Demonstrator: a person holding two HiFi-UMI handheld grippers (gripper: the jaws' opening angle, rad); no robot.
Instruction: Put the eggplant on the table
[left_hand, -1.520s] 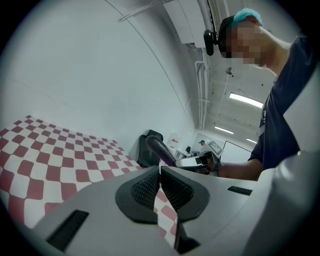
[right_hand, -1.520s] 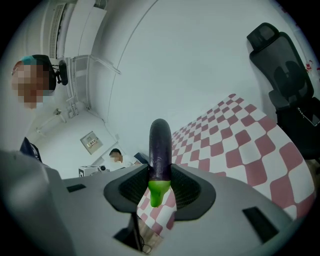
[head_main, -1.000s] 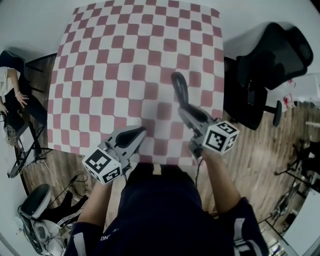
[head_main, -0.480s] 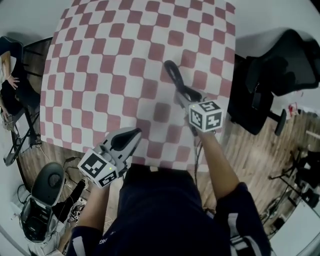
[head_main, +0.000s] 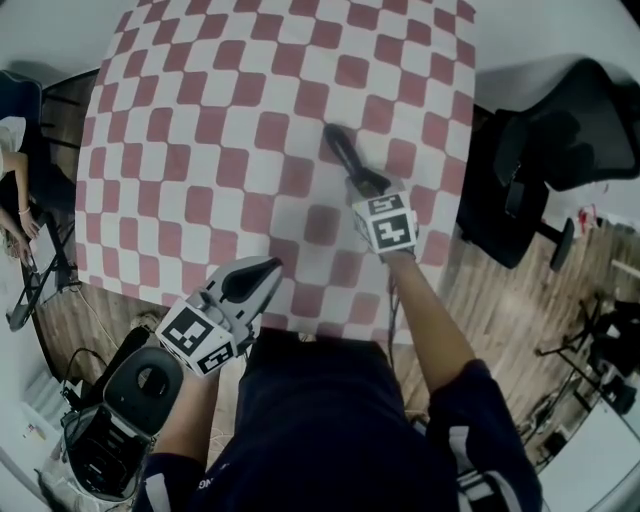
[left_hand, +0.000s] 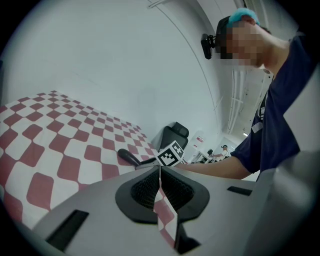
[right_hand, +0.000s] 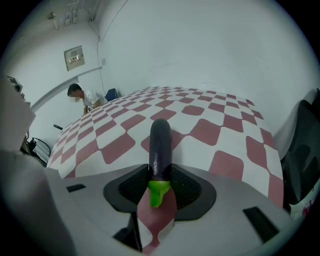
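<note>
A dark purple eggplant (head_main: 340, 150) with a green stem (right_hand: 156, 191) is clamped at its stem end by my right gripper (head_main: 358, 183), which is shut on it. It points away from me, low over the red-and-white checkered table (head_main: 200, 120). Whether its tip touches the cloth I cannot tell. In the right gripper view the eggplant (right_hand: 160, 142) sticks out between the pads (right_hand: 187, 187). My left gripper (head_main: 262, 268) hovers by the table's near edge, shut and empty. The left gripper view shows its jaws (left_hand: 160, 176) together, with the eggplant (left_hand: 127, 156) beyond.
A black office chair (head_main: 560, 140) stands right of the table on the wooden floor. A seated person (head_main: 15, 180) is at the far left, also in the right gripper view (right_hand: 80, 95). A black round-topped device (head_main: 130, 400) sits at the lower left.
My right gripper has sunk toward the table with the eggplant and rolled, so its marker cube now faces up. The left gripper dropped a little near the table's edge.
</note>
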